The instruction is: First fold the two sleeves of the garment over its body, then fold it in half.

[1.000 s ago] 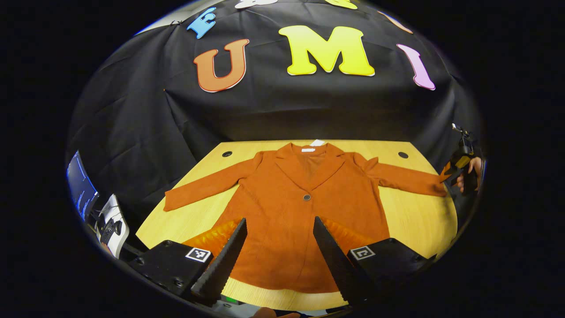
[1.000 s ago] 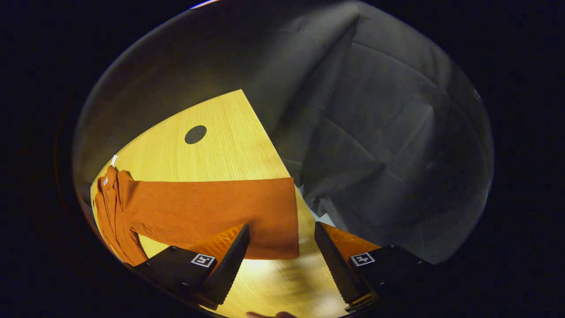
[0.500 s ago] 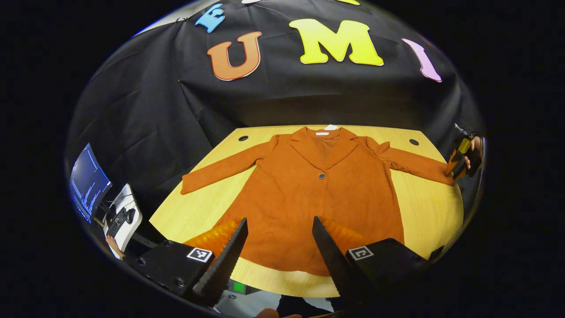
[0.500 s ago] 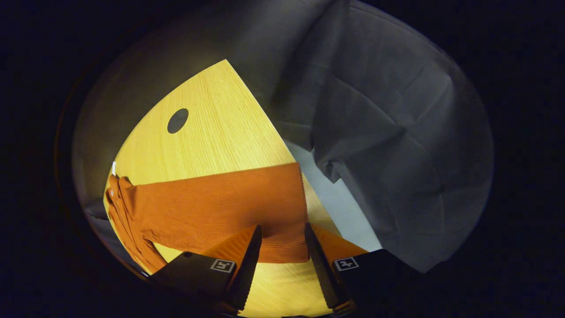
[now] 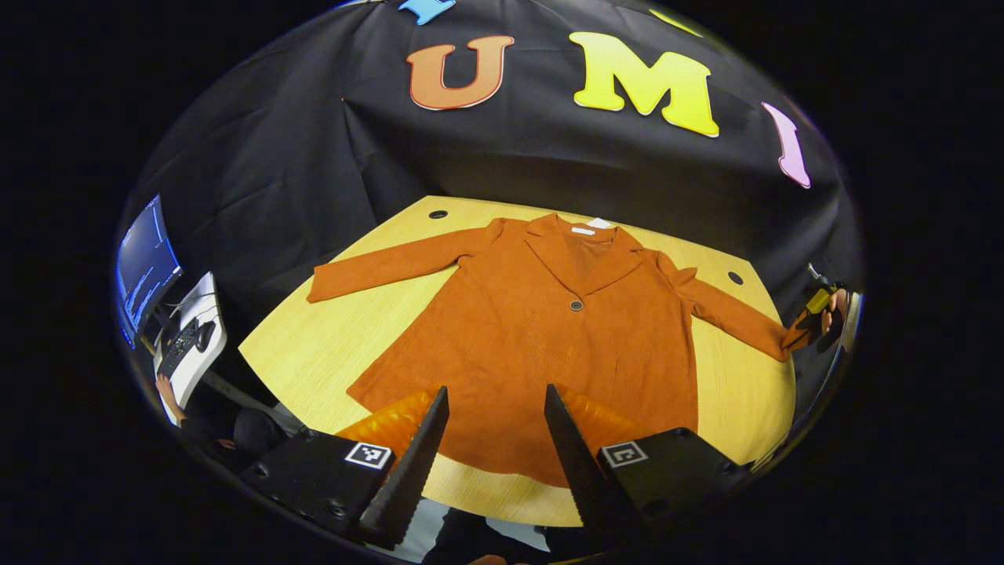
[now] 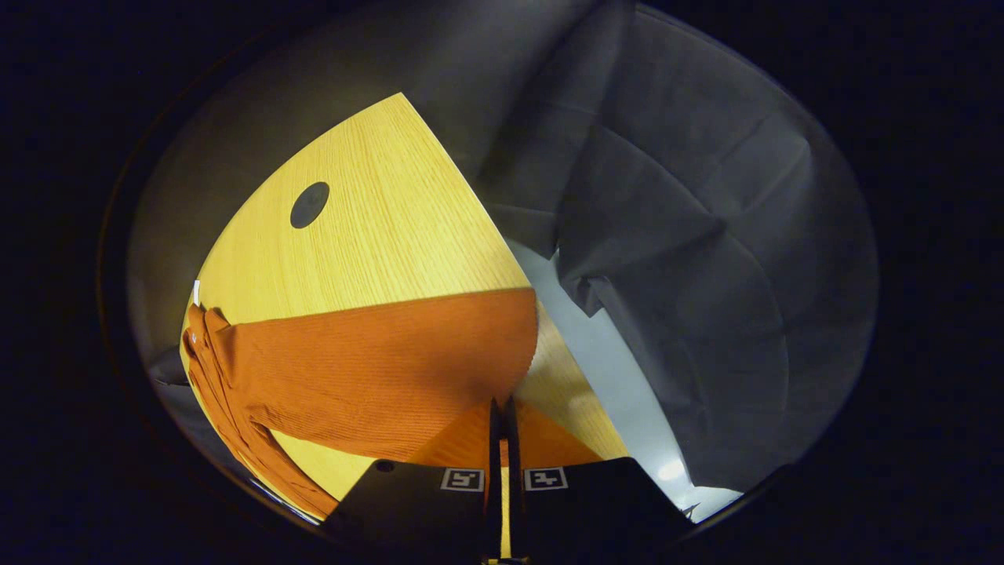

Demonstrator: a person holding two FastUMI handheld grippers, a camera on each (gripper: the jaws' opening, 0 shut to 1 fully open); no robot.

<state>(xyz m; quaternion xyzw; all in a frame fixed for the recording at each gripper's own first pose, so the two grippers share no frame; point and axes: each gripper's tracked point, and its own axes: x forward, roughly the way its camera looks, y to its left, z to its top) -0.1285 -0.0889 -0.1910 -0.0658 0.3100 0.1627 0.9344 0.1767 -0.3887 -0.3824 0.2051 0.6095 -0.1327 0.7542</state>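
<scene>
An orange jacket [image 5: 549,329] lies flat and face up on the wooden table [image 5: 314,353], both sleeves spread out. My left gripper [image 5: 494,392] hovers open above the hem with nothing between its fingers. The jacket's left sleeve [image 5: 384,267] stretches toward the table's left edge. At the far right a hand holds my right gripper [image 5: 812,314] at the cuff of the right sleeve [image 5: 729,314]. In the right gripper view that gripper [image 6: 502,404] is shut on the near corner of the sleeve's cuff [image 6: 376,361], which lies by the table's corner [image 6: 376,235].
A monitor [image 5: 145,267] and a keyboard [image 5: 184,337] stand off the table at the left. Round cable holes [image 5: 438,213] [image 5: 735,278] [image 6: 310,204] sit in the table's far corners. Grey floor [image 6: 620,377] and black cloth lie beyond the table's right edge.
My right gripper's fingers have closed from wide open onto the sleeve's cuff. My left gripper has swung a little to the left and stays open over the hem.
</scene>
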